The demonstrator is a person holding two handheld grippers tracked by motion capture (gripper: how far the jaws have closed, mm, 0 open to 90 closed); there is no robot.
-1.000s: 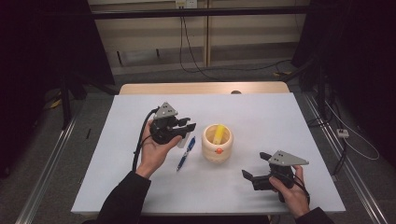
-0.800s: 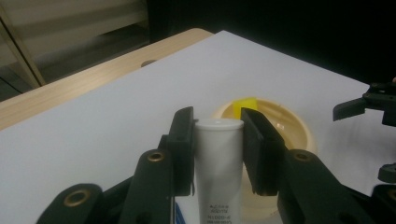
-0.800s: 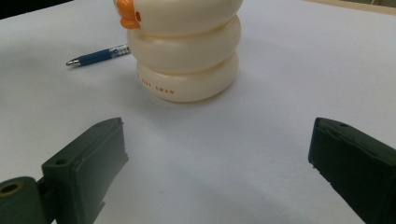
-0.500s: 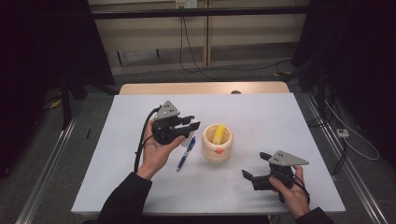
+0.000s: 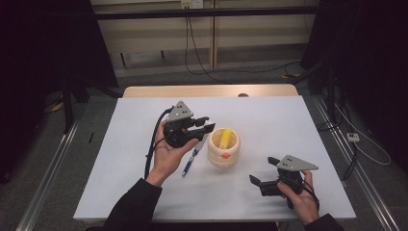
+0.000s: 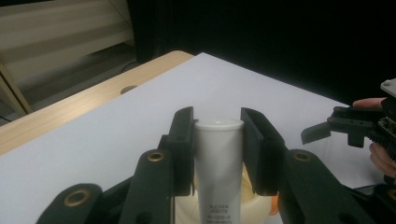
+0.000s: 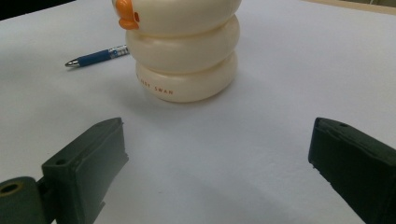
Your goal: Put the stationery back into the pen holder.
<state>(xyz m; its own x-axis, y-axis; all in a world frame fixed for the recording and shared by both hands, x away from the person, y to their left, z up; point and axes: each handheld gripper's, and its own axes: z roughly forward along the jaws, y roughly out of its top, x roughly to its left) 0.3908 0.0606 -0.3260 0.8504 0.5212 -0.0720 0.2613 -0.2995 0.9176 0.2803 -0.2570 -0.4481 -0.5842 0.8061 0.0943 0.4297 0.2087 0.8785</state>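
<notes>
Tube (image 6: pixel 218 168), white and capped, stands upright between the jaws of the left gripper (image 6: pixel 218 140), which are clenched on its sides. In the left gripper view the tube hangs over the open mouth of a cream holder (image 6: pixel 254 205), with its printed lower end nearest the camera.

From the high view, nearest the person, the right gripper (image 5: pixel 263 174) rests low on the white table (image 5: pixel 298 120) at the front right, its jaws spread wide and grasping nothing. Ahead of those jaws, in the right gripper view, stands the holder (image 7: pixel 184 56), built of stacked rounded rings with an orange knob near its top. A blue pen (image 7: pixel 95 57) lies on the table beside it.

Farther in, the high view shows the left gripper (image 5: pixel 202 127) raised in the person's hand, just left of the holder (image 5: pixel 223 149), which has something yellow inside. The pen (image 5: pixel 191 161) lies below that hand.
</notes>
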